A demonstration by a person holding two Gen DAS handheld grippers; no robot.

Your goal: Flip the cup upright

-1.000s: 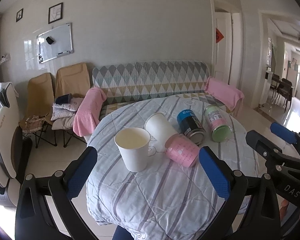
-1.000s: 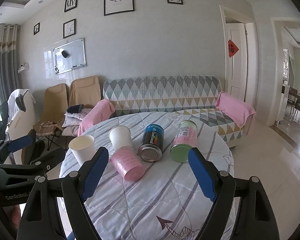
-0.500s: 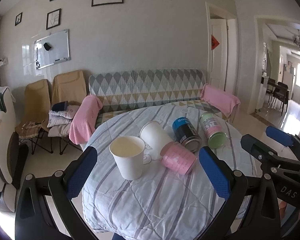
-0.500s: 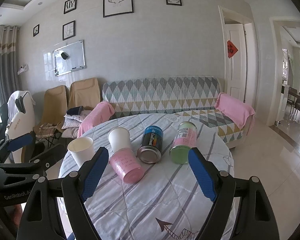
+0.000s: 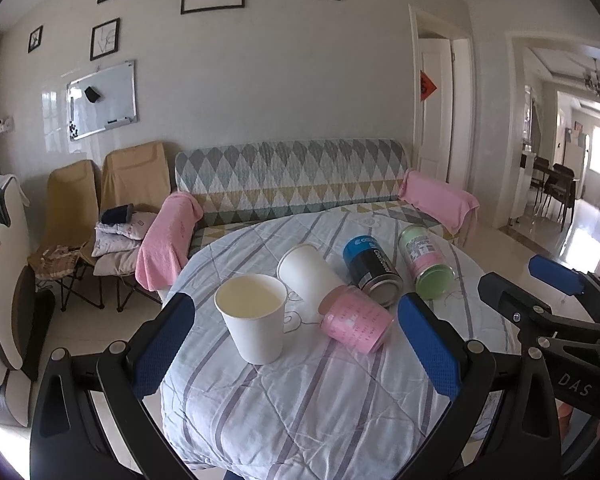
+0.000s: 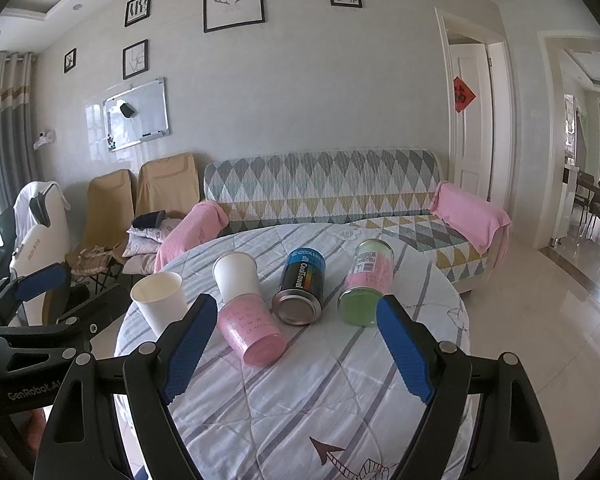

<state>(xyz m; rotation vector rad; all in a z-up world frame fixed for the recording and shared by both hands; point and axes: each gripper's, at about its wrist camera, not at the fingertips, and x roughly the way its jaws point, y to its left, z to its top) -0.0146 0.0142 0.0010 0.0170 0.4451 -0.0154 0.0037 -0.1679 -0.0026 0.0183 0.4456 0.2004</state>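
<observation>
A white paper cup stands upright on the round table. A pink-and-white cup lies on its side beside it; its white half points away from me. My left gripper is open and empty, held near the table's front edge with both cups between its fingers' line of sight. My right gripper is open and empty, held back from the lying cup. Each gripper shows in the other's view, the right one and the left one.
A blue-and-black can and a pink-and-green can lie on their sides to the right of the cups. The striped tablecloth covers the table. A sofa, folding chairs stand behind.
Both grippers have tilted or risen slightly, so the table sits a little lower in both views. The cups and cans have not moved. Both grippers stay open.
</observation>
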